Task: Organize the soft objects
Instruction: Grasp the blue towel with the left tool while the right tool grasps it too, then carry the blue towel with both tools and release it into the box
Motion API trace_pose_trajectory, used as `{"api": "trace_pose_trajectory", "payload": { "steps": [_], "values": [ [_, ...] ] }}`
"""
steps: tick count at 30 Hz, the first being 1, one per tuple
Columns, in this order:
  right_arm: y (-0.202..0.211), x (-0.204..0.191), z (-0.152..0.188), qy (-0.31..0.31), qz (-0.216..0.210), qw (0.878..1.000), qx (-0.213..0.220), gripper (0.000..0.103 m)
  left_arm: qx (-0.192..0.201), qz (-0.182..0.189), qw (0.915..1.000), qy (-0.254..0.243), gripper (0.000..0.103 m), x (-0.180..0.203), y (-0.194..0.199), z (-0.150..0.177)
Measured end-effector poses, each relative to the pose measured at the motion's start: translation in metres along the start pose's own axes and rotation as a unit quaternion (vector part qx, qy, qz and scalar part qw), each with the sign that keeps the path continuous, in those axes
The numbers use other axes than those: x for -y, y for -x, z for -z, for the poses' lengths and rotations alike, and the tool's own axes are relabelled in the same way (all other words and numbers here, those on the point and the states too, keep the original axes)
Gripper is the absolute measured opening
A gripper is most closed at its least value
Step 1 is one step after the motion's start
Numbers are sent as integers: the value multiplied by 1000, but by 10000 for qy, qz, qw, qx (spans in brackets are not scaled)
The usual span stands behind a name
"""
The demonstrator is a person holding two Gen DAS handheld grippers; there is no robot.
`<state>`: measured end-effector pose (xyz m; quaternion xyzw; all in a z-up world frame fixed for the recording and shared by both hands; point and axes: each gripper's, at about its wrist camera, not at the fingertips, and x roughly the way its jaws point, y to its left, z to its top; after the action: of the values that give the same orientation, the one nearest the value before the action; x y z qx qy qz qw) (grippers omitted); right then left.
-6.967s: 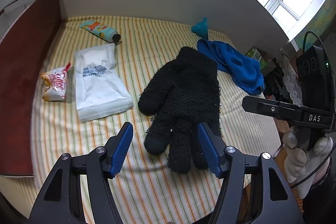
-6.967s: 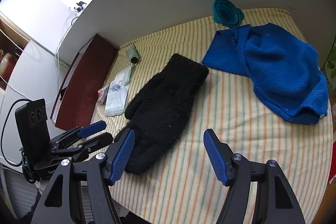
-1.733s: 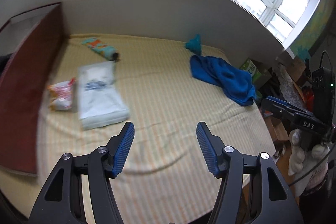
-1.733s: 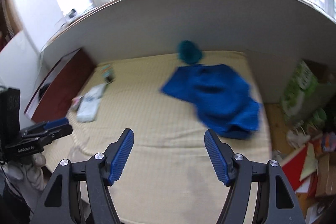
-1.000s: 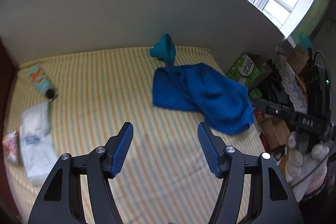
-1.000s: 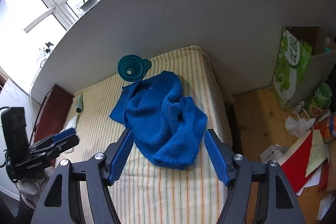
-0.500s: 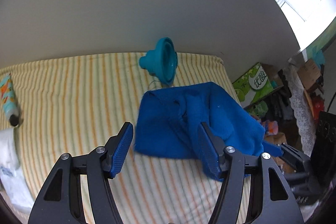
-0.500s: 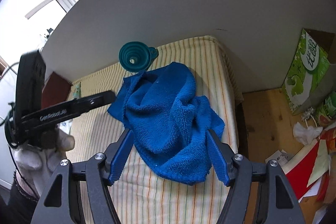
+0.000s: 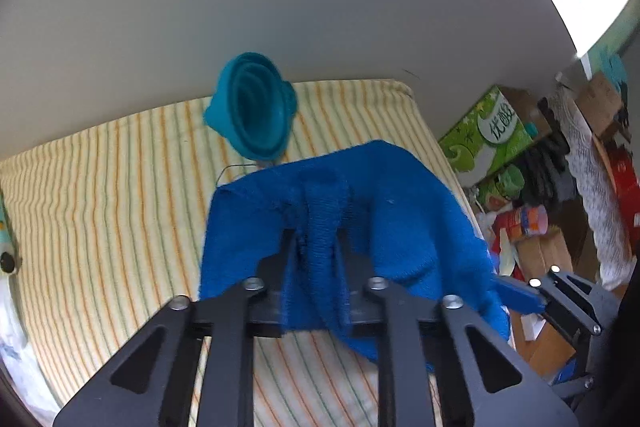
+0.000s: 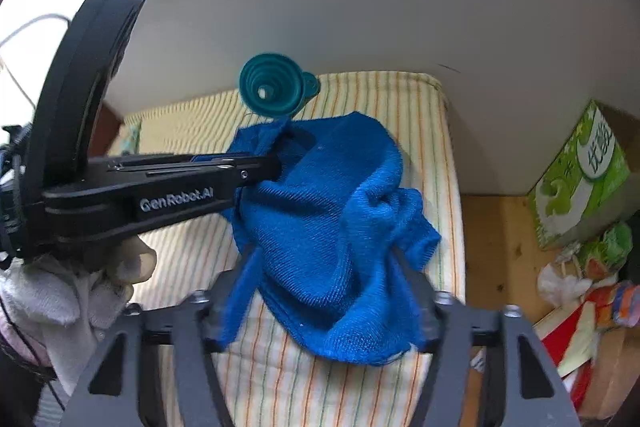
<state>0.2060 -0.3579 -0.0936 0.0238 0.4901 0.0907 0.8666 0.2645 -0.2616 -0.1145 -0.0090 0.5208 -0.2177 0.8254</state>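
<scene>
Left gripper (image 9: 318, 247) pinches blue towel (image 9: 400, 227) ridge to lift; right gripper (image 10: 326, 267) fingers spread, straddling its 6 o'clock edge.

Your right gripper (image 10: 324, 291) fills the bottom of the frame, its black fingers set wide apart on either side of the crumpled blue terry towel (image 10: 332, 227) at centre. From the left of the frame your left gripper (image 10: 264, 167) reaches in sideways, its tips pressed together on the towel's upper left fold. The towel lies on a yellow striped cloth surface (image 10: 424, 107). Just above it, touching the towel's top edge, a teal collapsible silicone funnel (image 10: 276, 91) lies on its side. A green cardboard box (image 10: 580, 175) stands at the right edge.
</scene>
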Motion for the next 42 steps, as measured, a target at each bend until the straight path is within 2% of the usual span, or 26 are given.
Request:
{"api": "trace_pose_trajectory", "payload": {
  "steps": [5,10,21,35,42],
  "values": [
    [-6,-5,-3,72,60,9999,-88,20,49,111,9999,-44,7,3,6,2],
    [2,-14,-5,207,133,9997,-62,8,177,237,9995,-107,6,3,26,9],
    [46,-83,-9,1067,384,9925,465,4,806,421,9959,-17,6,-17,95,37],
    [86,-202,-7,1968,66,9751,1024,3,1510,404,9868,429,6,-86,184,76],
    [101,-249,-28,2186,-181,9677,1240,3,1959,293,9782,624,6,-121,237,80]
  ]
}}
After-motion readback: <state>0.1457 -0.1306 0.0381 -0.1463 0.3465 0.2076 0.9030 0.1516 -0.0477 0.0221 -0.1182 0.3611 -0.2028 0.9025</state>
